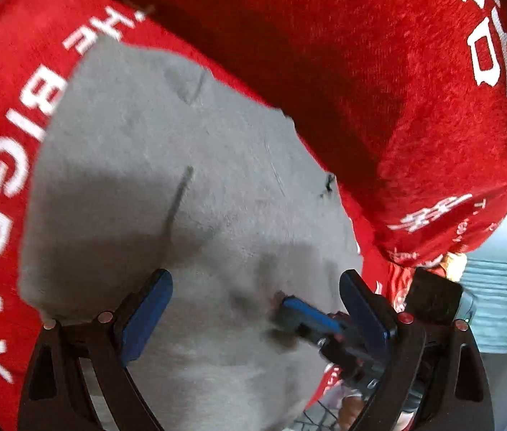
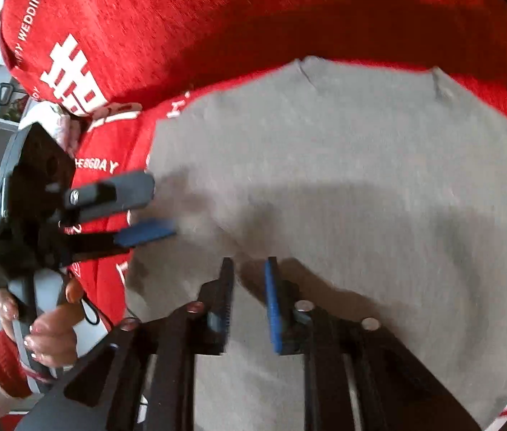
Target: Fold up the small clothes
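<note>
Grey knit garment (image 1: 167, 186), small, soft, matt-surfaced, lying spread flat on a fuzzy red blanket printed with white lettering (image 1: 415, 100); you see it fill the middle of both wrist views, with the red cloth showing around its far and side edges. By its look it is light and limp, without stiffness: expect it to drape and sag from any single pinch, and to cling a little to the blanket's pile, not slide. Take hold of it at an edge or corner, where a pad can get under one layer; a pinch in the open middle would likely only bunch the cloth. Your left gripper (image 1: 257, 312) hangs over the near part of the garment with jaws wide apart and nothing between them. Your right gripper (image 2: 249, 301) stands close over the cloth with jaws parted by a narrow gap; no fold appears caught between the pads. In the right view your left hand (image 2: 48, 334) grips its tool's handle at the garment's side edge. Hidden or uncertain: the garment's near hem is covered by the gripper frames, its type (sleeves, neckline) cannot be told, two small creases or tabs at the far edge are too blurred to identify, and motion blur softens the right view.
</note>
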`<state>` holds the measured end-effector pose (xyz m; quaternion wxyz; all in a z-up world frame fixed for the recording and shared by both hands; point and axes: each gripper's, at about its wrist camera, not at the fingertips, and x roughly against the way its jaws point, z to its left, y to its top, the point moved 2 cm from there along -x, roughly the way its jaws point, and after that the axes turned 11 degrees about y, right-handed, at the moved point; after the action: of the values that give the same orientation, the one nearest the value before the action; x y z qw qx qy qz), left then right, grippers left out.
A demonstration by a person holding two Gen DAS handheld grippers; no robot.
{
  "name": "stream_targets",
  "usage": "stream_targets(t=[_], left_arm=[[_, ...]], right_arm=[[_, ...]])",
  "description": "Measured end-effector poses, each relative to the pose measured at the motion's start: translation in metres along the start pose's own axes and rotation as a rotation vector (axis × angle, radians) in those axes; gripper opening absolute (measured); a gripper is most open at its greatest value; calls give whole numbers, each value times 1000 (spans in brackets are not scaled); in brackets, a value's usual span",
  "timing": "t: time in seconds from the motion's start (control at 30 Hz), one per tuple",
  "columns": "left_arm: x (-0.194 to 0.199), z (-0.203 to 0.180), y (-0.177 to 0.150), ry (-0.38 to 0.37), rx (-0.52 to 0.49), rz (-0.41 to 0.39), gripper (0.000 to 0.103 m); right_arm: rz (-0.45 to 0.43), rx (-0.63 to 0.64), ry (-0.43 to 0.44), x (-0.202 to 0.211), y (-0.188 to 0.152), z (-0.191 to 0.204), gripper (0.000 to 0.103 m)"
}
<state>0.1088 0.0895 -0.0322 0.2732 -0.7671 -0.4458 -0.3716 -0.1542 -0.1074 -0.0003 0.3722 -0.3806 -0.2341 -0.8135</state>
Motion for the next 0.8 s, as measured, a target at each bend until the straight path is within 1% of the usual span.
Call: stream_targets(t=[0.03,0.07,0.13,0.17,0.27,0.33,0.37,0.4,0.5,0.53,0.57,0.6,0.63,0.67,0.7,0.73,0.8], left_arm=[[-3,1,0,14,-9,8,95],[-5,0,-2,23,-14,14,95],[-8,-2,-2,50,-33,17,95],[-6,-12,-10,62,-47,17,95],[-8,-26,-17,110,-87,16,95],[-6,-26,-17,139,-100,15,95],[-9,-30,-20,146,-99,10,95],[-8,-29,-18,148,-97,4,95],[-10,-28,-15,159,-79,-6,94],[-11,-29,-15,170,-80,-10,89],[-12,-32,-14,194,-90,-19,81],[-14,-35,-15,229,-108,-25,55],[-16,-37,-15,254,-119,-18,20],[-18,-36,-15,253,-118,-7,7],[-17,-35,-17,243,-112,-5,7],[-13,-36,-19,240,-115,-20,8],[-4,-43,-27,240,-154,-59,8]], right_arm=[[-16,-28,4,8,-6,-7,51],[-28,-53,8,13,-11,-5,52],[-64,-157,26,36,-29,-29,52],[-85,-218,33,48,-39,-42,52],[-146,-376,35,71,-63,-67,52],[-216,-497,46,92,-85,-91,52],[-247,-541,57,99,-90,-99,52],[-301,-610,83,108,-98,-114,52],[-405,-718,152,115,-105,-132,52],[-438,-747,170,116,-105,-138,52],[-459,-764,182,117,-104,-143,52],[-487,-778,198,118,-102,-146,48],[-499,-775,195,122,-99,-149,21],[-503,-765,184,130,-96,-151,7],[-507,-738,171,136,-92,-150,7],[-514,-694,160,142,-86,-146,7],[-504,-623,128,153,-81,-142,7]])
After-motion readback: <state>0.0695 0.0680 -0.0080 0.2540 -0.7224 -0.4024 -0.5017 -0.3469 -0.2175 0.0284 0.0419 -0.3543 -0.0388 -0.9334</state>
